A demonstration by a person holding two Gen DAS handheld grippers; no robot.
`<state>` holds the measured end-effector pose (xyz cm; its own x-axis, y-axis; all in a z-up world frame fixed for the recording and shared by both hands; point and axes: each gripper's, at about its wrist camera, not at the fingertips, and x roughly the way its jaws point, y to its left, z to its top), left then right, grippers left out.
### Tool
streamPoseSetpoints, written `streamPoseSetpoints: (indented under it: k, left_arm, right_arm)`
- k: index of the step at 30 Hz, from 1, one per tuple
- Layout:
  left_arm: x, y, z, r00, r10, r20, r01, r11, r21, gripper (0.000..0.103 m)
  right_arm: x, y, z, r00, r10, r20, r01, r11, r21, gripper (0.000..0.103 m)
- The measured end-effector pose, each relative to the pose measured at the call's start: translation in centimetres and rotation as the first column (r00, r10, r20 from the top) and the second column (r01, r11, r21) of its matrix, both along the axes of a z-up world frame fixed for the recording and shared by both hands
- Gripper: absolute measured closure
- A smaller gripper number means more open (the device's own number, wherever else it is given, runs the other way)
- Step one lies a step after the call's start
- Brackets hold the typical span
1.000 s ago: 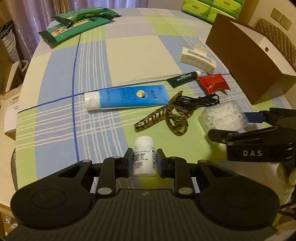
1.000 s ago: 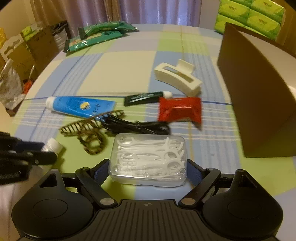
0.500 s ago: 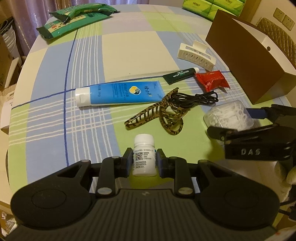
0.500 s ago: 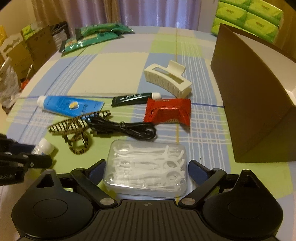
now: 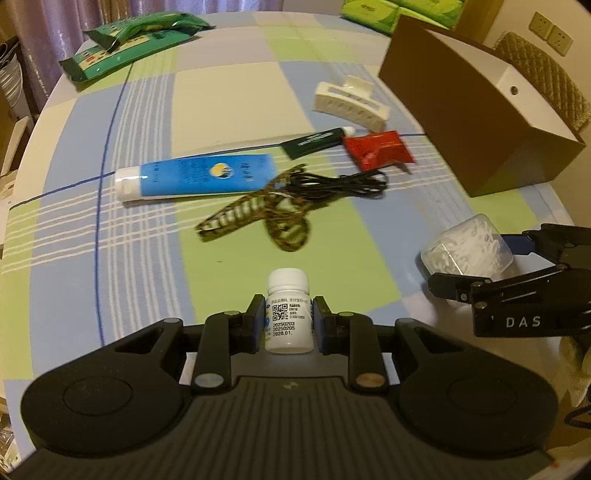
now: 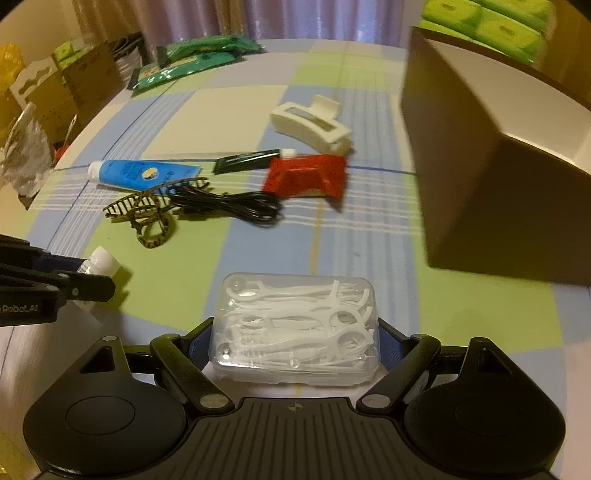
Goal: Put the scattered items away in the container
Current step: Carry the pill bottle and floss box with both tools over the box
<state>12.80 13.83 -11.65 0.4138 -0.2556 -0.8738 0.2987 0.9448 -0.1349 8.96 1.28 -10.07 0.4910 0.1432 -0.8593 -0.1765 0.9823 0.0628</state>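
Left wrist view, one pill bottle [image 5: 289, 314], two hair claws [image 5: 258, 218] [image 5: 351, 98]

Purple curtains [image 6: 207, 18] behind checked tablecloth [image 5: 229, 85]; woven chair back [image 5: 546, 81], wall sockets [image 5: 550, 31].

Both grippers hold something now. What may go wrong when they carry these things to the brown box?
The left gripper holds the round white bottle only at its sides, so it may turn or slip. The right gripper holds the wide floss pick case by its ends; a hard squeeze might pop the case open. The brown box has high walls, which a low carry may hit.
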Motion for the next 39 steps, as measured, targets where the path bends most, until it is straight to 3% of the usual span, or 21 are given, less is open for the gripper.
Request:
streamPoseSetpoints:
  k: [21,39]
  left_arm:
    - [-2.5,-12.2,7.4,0.981,-0.130,0.146,0.144,0.985,-0.094,0.081]
    - [-2.0,-20.8,9.0,0.967,-0.180,0.179,0.201,0.974,-0.108,0.081]
  right_arm:
    - [-4.5,-12.3,6.0,0.989,-0.127,0.073,0.121,0.989,0.082,0.020]
    - [-4.4,-20.2,8.5,0.983,-0.143,0.116,0.133,0.987,0.089,0.020]
